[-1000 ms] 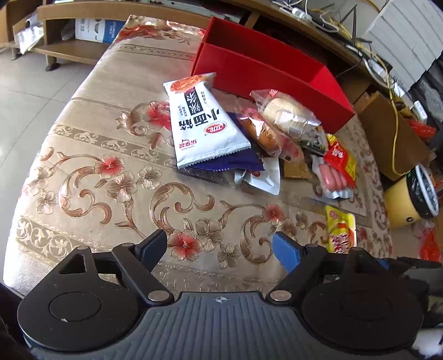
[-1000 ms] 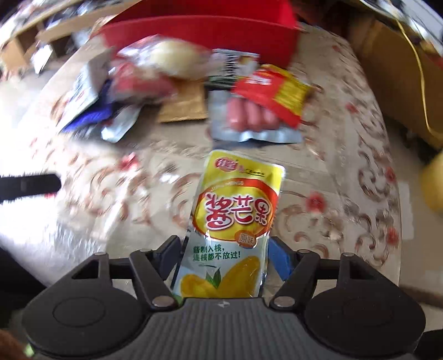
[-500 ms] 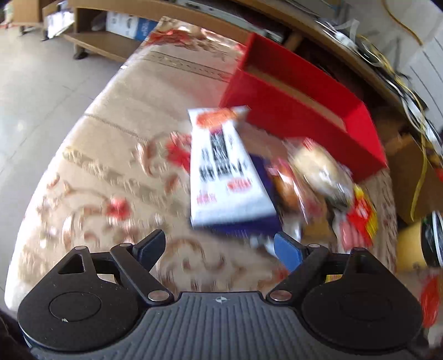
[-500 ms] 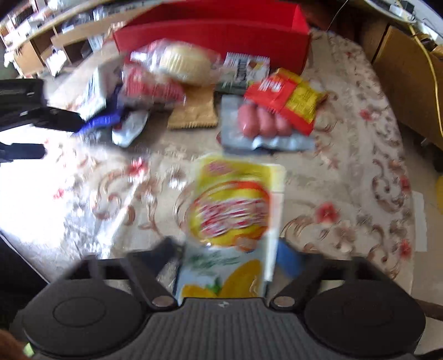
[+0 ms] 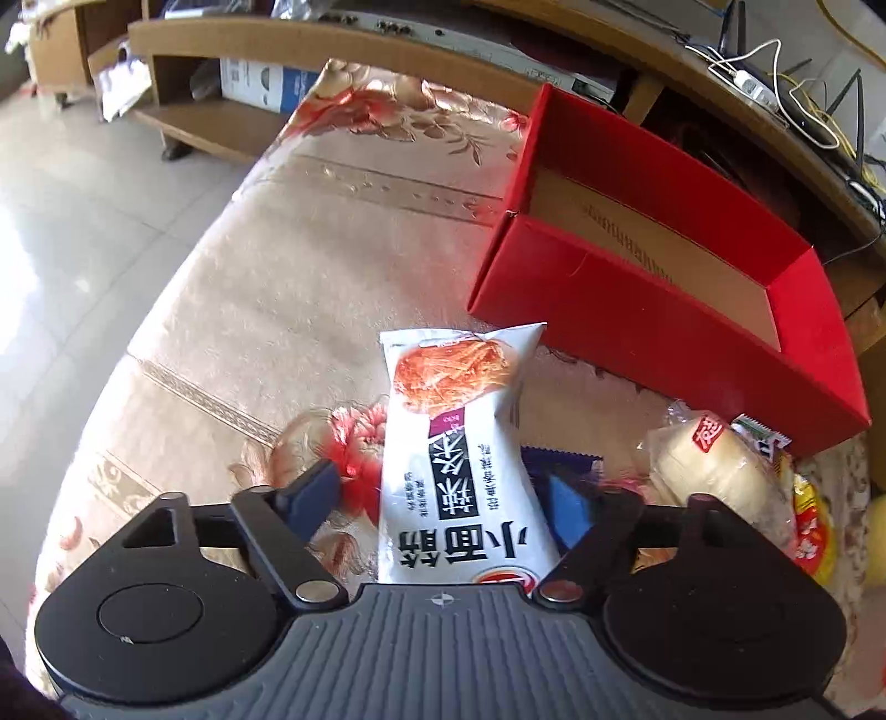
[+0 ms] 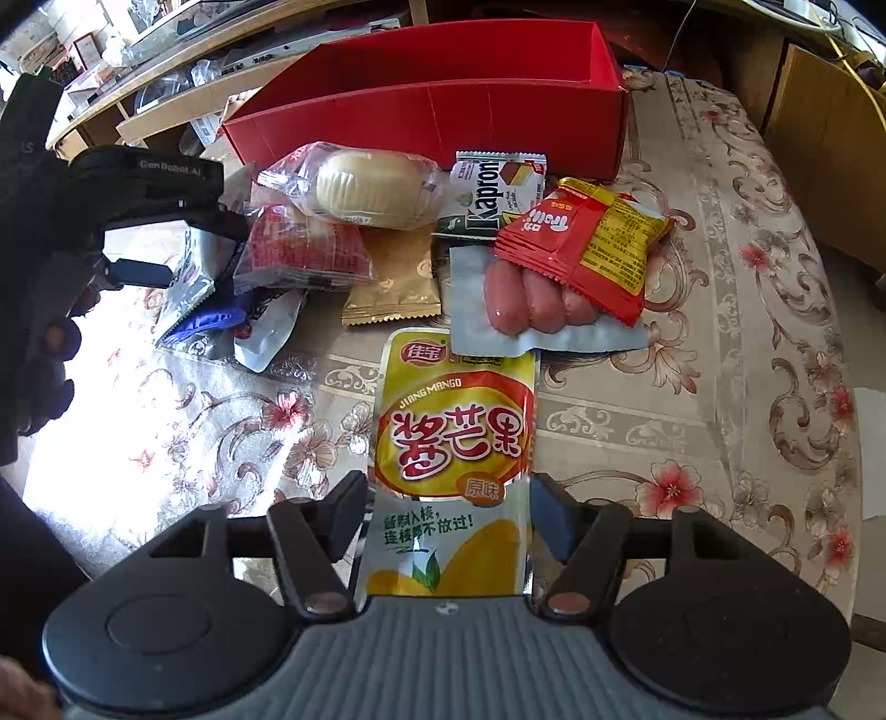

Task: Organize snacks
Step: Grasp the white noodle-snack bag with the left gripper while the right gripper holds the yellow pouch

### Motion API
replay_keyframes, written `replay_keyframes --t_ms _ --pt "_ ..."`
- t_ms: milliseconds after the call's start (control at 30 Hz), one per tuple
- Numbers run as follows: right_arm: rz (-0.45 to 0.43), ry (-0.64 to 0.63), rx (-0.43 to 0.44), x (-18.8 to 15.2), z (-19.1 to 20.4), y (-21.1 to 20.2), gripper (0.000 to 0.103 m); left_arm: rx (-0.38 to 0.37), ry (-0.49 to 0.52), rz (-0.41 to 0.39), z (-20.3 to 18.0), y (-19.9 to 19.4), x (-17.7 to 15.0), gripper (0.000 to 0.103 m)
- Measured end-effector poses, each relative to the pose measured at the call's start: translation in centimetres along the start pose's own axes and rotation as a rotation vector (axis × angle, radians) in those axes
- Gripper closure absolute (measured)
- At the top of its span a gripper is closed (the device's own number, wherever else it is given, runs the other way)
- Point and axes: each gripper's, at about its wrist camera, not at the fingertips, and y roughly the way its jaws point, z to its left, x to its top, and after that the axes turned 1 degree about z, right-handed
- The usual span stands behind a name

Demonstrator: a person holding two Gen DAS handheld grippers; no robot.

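Observation:
A white noodle packet (image 5: pixel 459 471) lies on the flowered tablecloth (image 5: pixel 266 288), just short of the open red box (image 5: pixel 637 332). My left gripper (image 5: pixel 443 498) straddles its near end. The jaws are closing; the right pad is at the packet's edge and the left pad stands clear of it. A yellow mango packet (image 6: pixel 451 437) sits lengthwise in my right gripper (image 6: pixel 448 512). Both pads touch its edges while the jaws ease slightly apart. The right wrist view shows the left gripper (image 6: pixel 205 252) at the far left, and the red box (image 6: pixel 432 116) behind the pile.
Between the grippers and the box lies a heap of snacks: a wrapped bun (image 6: pixel 365 188), a red packet (image 6: pixel 304 252), a gold packet (image 6: pixel 393 277), sausages (image 6: pixel 531 299), a red-and-yellow packet (image 6: pixel 587 232) and a wafer pack (image 6: pixel 493 188). Wooden shelves (image 5: pixel 277 44) stand behind.
My left gripper has moved forward over the white noodle packet, which now lies between its narrowing fingers. The mango packet stays between the right fingers, and that hand has hardly moved.

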Motion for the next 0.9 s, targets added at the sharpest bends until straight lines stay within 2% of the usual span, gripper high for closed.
replay_keyframes --t_ms 33,67,133,233,267,300,333,367,400,467,633,900 --pt "-0.003 -0.001 0.001 -0.1 0.1 0.1 0.030 0.016 0.028 -0.011 -0.3 -0.1 0.0 0.038" --pt "-0.006 0.001 0.004 -0.1 0.2 0.2 0.028 -0.003 0.041 -0.013 -0.3 -0.2 -0.1 0.043" --pt "-0.007 -0.004 0.019 -0.2 0.3 0.4 0.018 -0.030 0.036 -0.002 -0.1 -0.3 -0.3 0.047" --pt "-0.019 -0.009 0.066 -0.4 0.2 0.8 0.003 -0.031 0.058 -0.004 -0.1 -0.6 -0.7 0.049" --pt "-0.020 -0.014 0.056 -0.4 0.3 0.8 0.003 -0.034 0.063 -0.003 -0.2 -0.7 -0.8 0.049" --pt "-0.020 -0.025 0.028 -0.4 0.6 0.8 0.009 -0.040 0.065 0.001 -0.2 -0.8 -0.9 0.050" --pt "-0.026 -0.042 -0.016 -0.4 0.8 0.6 0.024 -0.050 0.066 0.006 -0.2 -0.9 -1.0 0.051" --pt "-0.032 -0.065 -0.059 -0.5 1.1 0.4 0.031 -0.061 0.066 0.011 -0.1 -1.0 -1.1 0.051" --pt "-0.035 -0.079 -0.074 -0.7 1.3 0.2 0.035 -0.069 0.069 0.014 -0.1 -1.1 -1.2 0.051" --pt "-0.033 -0.067 -0.071 -0.6 1.1 0.0 0.038 -0.088 0.076 0.022 0.0 -1.4 -1.4 0.051" --pt "-0.044 -0.023 -0.052 0.0 0.5 -1.1 0.055 -0.145 0.084 0.027 0.6 -2.7 -1.8 0.051" --pt "-0.043 -0.036 -0.041 -0.6 1.2 -1.8 0.062 -0.211 0.120 0.026 0.3 -4.4 -3.2 0.051"
